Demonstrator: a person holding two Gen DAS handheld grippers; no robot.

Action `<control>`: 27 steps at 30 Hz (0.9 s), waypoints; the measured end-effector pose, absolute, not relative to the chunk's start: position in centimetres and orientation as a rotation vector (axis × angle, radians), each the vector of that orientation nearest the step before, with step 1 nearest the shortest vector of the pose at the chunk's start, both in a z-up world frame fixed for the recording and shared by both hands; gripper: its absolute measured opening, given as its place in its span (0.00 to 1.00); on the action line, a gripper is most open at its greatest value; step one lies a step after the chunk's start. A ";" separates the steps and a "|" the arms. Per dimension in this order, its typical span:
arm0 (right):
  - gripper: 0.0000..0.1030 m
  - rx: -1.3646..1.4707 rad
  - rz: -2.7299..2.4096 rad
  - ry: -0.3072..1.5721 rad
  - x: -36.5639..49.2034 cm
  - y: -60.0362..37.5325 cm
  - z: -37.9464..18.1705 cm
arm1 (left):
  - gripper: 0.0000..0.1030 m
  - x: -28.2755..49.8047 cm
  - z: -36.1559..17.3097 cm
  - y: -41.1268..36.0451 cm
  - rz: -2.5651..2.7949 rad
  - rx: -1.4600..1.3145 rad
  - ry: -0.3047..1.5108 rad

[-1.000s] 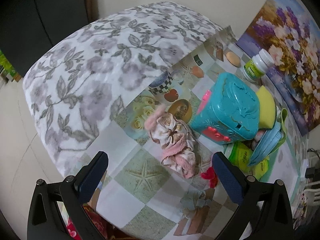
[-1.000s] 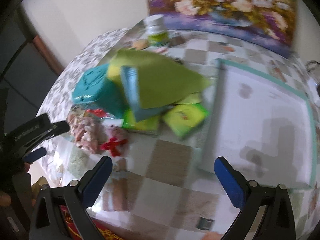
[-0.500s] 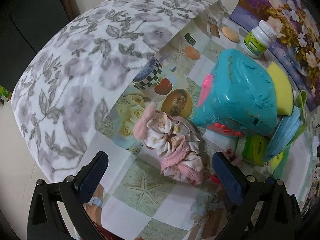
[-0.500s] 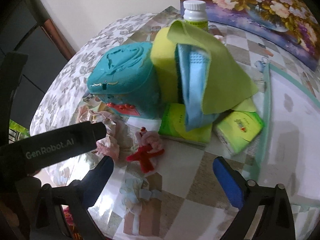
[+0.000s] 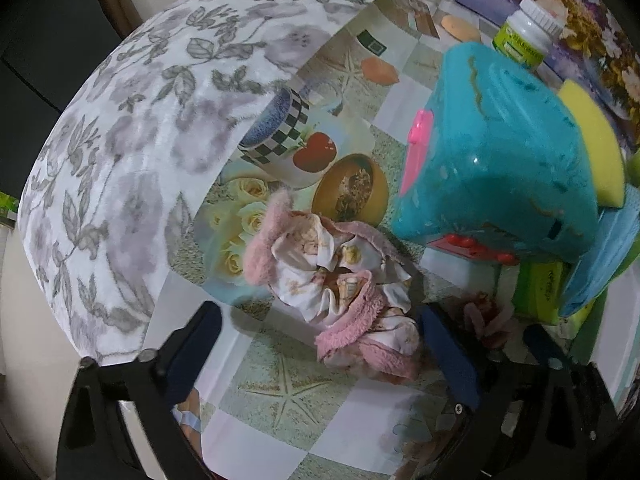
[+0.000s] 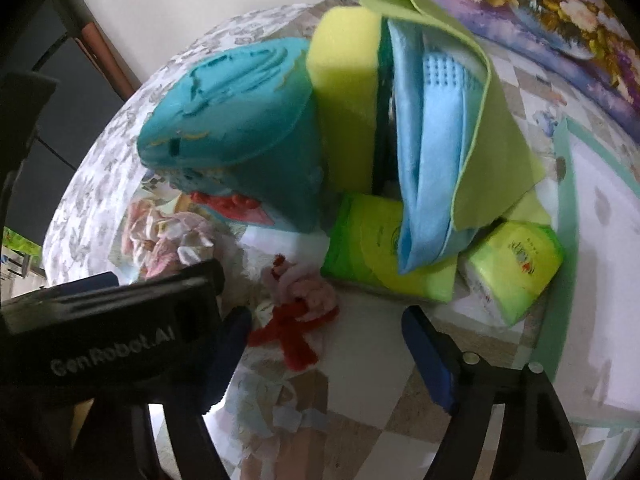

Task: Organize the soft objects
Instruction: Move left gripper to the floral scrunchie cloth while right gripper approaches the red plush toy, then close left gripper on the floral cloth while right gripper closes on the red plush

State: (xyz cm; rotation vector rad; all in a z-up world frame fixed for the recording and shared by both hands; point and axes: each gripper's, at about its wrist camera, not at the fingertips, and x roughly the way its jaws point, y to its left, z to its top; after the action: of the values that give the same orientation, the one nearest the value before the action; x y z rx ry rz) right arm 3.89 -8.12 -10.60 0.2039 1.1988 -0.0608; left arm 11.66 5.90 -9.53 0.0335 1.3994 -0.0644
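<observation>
Pink fleece trims the crumpled floral cloth bundle [image 5: 340,280], which lies on the patterned tablecloth [image 5: 280,388] just in front of the teal plastic toy case [image 5: 496,160]. The left gripper [image 5: 320,344] hangs over it with jaws spread wide, one finger on either side of the heap, holding nothing; I'd judge it is lined up to pinch the bundle. Also in front of the case, toward the green tissue packs [image 6: 372,248], lies a small pink-and-red plush scrap [image 6: 300,304]. The right gripper [image 6: 326,348] straddles it, likewise agape and empty. A yellow sponge [image 6: 344,92] and blue and green cloths [image 6: 432,152] lean against the case, likely propped there to stay together.
</observation>
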 end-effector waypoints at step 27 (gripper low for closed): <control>0.31 0.231 -0.051 1.220 1.3 -9.2 -10.7 | 0.21 9.2 -10.1 0.9 -0.106 0.115 1.339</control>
State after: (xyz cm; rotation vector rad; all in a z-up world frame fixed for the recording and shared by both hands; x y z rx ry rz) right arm 1.28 -9.19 -10.65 0.2315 1.2201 -0.0513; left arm 9.21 0.93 -10.14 0.1154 1.3388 -0.1058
